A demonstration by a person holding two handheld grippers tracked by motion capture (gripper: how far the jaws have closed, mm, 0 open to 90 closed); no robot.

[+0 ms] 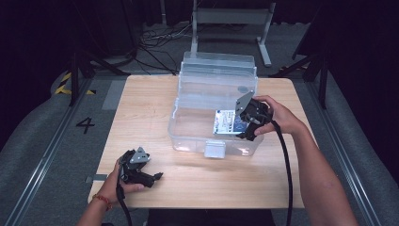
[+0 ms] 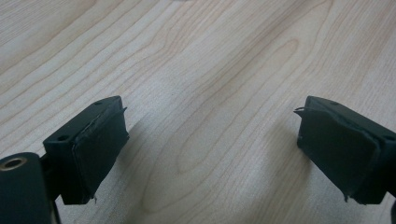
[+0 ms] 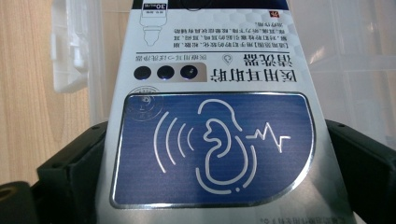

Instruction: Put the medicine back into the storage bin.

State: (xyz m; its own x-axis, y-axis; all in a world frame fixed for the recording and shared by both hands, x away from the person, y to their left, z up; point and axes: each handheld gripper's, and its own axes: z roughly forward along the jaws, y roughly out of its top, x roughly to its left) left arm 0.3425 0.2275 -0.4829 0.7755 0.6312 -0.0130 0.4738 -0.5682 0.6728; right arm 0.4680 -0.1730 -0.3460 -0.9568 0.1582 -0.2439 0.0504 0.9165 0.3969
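Observation:
A clear plastic storage box (image 1: 188,127) with its lid up stands in the middle of the wooden table (image 1: 141,108). My right gripper (image 1: 244,129) reaches into the box's right part and is shut on a white and blue carton (image 1: 228,122). In the right gripper view the carton (image 3: 210,130) shows a blue panel with an ear symbol and printed text, with a jaw pressed on each side of it. My left gripper (image 1: 157,176) lies low on the table at the front left. Its pads (image 2: 95,149) stand wide apart over bare wood, so it is open.
The box's latch tab (image 1: 215,149) juts out at its front wall. The raised lid (image 1: 219,70) stands at the back. A metal stand (image 1: 230,19) and cables lie on the floor beyond the table. Bare wood spreads left of the box.

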